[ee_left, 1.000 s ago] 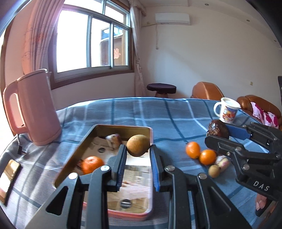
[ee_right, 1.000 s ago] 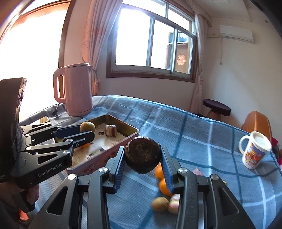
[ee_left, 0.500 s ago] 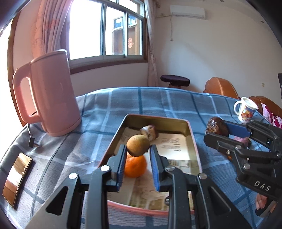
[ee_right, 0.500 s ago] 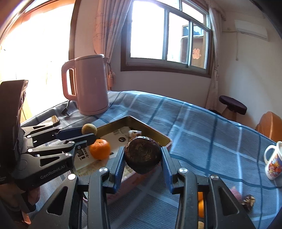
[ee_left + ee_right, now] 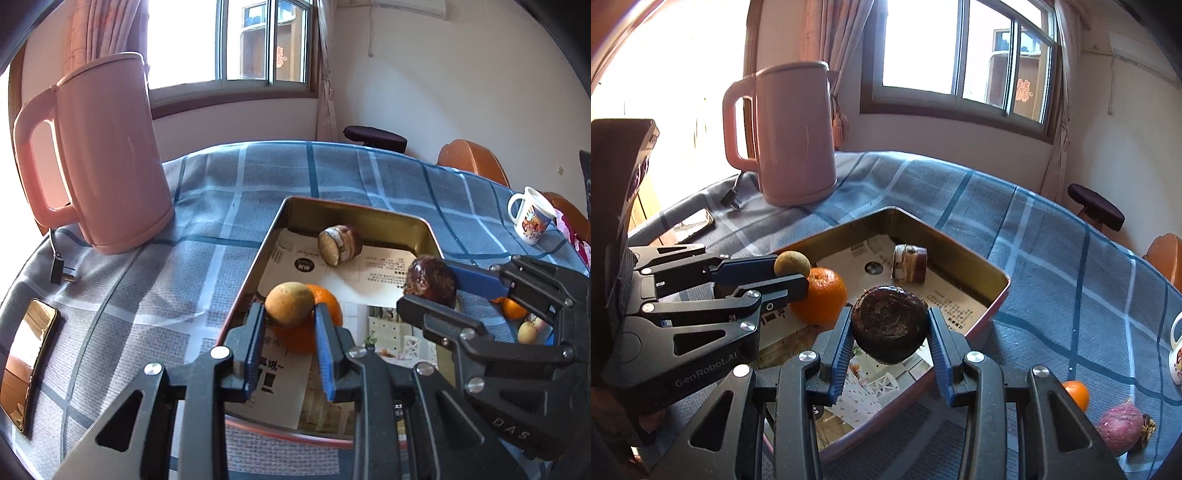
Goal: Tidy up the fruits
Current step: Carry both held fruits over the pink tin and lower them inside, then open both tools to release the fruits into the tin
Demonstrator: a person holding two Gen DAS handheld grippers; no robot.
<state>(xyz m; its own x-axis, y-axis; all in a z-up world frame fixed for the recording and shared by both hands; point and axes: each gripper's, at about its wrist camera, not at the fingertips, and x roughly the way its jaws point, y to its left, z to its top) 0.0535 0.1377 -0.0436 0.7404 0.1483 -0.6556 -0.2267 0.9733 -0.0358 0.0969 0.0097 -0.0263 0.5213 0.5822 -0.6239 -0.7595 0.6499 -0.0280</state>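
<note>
While my left gripper (image 5: 289, 319) hides part of the orange (image 5: 325, 306) in the tin tray (image 5: 354, 212), I have it clamped on a yellow-brown fruit (image 5: 288, 303) over the tray. My right gripper (image 5: 890, 338) squeezes a dark round fruit (image 5: 889, 328) above the tray's near edge. A pink kettle (image 5: 792, 133) stands beyond; loose fruit (image 5: 1117, 424) lies half cut off at right.

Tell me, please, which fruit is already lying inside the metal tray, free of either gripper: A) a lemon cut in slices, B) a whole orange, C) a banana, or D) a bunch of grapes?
B: a whole orange rests on the paper lining the tray, while the left gripper holds a yellowish-brown fruit above it and the right gripper holds a dark round fruit.
</note>
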